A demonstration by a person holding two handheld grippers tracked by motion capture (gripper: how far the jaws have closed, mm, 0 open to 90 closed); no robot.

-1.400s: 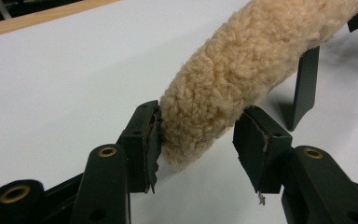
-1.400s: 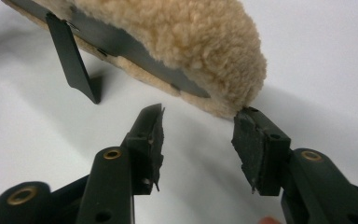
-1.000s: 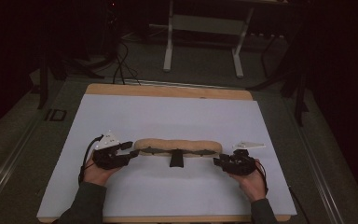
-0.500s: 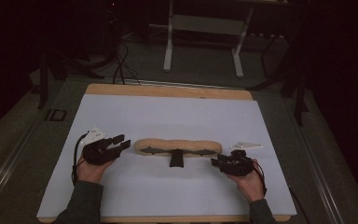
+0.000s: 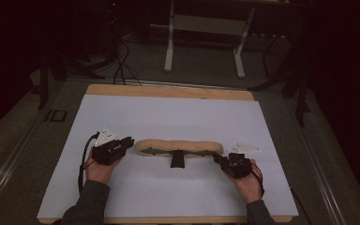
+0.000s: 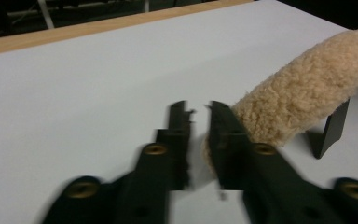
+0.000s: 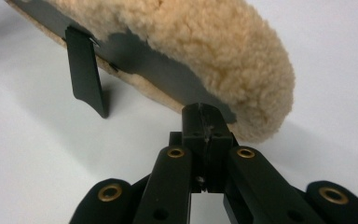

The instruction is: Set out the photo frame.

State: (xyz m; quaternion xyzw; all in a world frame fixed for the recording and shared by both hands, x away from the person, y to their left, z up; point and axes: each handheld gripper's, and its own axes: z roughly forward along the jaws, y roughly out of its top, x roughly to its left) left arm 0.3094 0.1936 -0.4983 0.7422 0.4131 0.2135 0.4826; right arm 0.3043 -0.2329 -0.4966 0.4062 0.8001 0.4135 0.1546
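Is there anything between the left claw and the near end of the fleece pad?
Nothing visible stands between them. The left claw sits right at the end of the fleece pad, its jaws nearly together after closing, one jaw beside the fleece. The white table around it is bare.

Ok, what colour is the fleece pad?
Tan, a light sandy beige; the fleece pad shows best in the right gripper view.

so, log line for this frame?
scene: fleece strip with black strap on white mat | left gripper: just closing, beside strip end, nothing clamped | right gripper: shut at strip's black edge
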